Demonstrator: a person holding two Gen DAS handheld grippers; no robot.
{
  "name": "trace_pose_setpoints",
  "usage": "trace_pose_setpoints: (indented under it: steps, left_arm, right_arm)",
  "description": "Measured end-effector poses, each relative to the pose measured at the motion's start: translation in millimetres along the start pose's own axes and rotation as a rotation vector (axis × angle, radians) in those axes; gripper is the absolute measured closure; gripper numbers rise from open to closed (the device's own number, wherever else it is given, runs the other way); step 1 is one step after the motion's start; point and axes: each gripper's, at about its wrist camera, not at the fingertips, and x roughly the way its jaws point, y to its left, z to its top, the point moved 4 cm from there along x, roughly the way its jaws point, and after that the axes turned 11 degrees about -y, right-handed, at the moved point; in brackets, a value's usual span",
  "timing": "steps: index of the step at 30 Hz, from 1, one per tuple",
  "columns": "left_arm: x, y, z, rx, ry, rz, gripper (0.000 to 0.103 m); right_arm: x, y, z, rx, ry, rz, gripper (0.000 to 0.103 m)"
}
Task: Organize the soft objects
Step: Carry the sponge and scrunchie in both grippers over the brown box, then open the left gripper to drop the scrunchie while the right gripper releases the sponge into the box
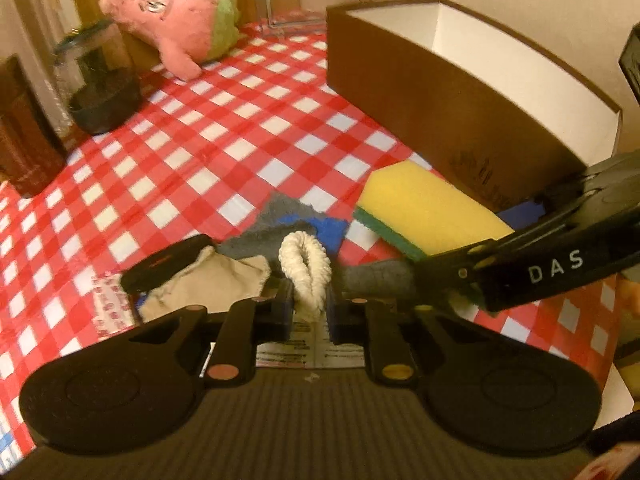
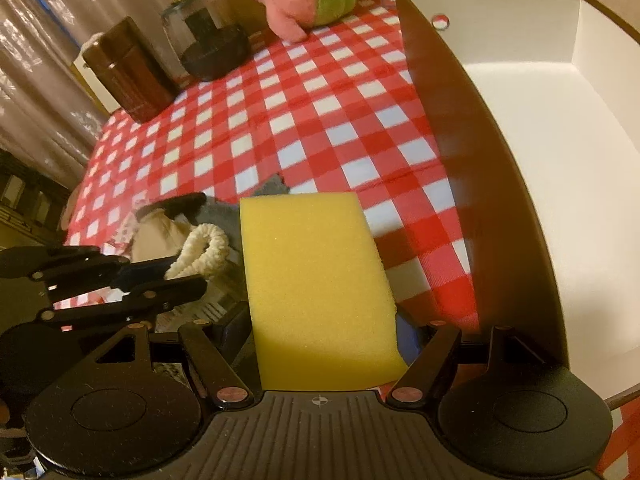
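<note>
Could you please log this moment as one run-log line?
left gripper: shut on rope loop | right gripper: shut on sponge | box: empty

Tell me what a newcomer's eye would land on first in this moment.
Probably the yellow sponge, big in the foreground between the right gripper fingers, beside the open brown box. Next, the left gripper pinching a cream rope loop over a pile of cloths. At the far end of the red checked tablecloth sits a pink plush toy.

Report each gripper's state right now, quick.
Left gripper: shut on the white rope loop.
Right gripper: closed on the yellow sponge, jaws wide.
</note>
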Motion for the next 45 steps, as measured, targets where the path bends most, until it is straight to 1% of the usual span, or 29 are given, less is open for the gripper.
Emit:
trace_pose_setpoints:
  steps: [3,9,13,18,25,28,32,39,45]
  left_arm:
    - [-16,4,8,-0.022,-0.034,0.023,0.088]
    - [-45,4,31,-0.011,-0.096,0.054,0.088]
    - [-59,-5,48,-0.011,-0.137,0.045,0.088]
    - [-61,-26,69,-0.009,-0.174,0.002,0.088]
    - [-40,-76,98,0.012,-0.199,-0.105,0.088]
    - [-27,-97,110,0.022,-0.195,-0.151,0.088]
    - [-8,-123,123,0.041,-0.188,-0.191,0.088]
    - [27,-150,141,0.051,-0.147,-0.224,0.088]
    - [57,-161,147,0.060,-0.100,-0.219,0.087]
  right_arm:
    - [-9,6,5,-0.010,-0.025,0.016,0.030]
    - [-37,23,18,-0.042,-0.095,0.059,0.030]
    - [-60,26,29,-0.057,-0.153,0.054,0.030]
    - [-89,6,40,-0.031,-0.218,0.003,0.030]
    - [-126,-50,49,0.025,-0.291,-0.134,0.030]
    - [-134,-73,54,0.037,-0.309,-0.187,0.030]
    - [-141,-103,59,0.038,-0.320,-0.235,0.030]
    - [-137,-144,63,0.039,-0.308,-0.285,0.030]
    - [-127,-165,67,0.027,-0.290,-0.306,0.030]
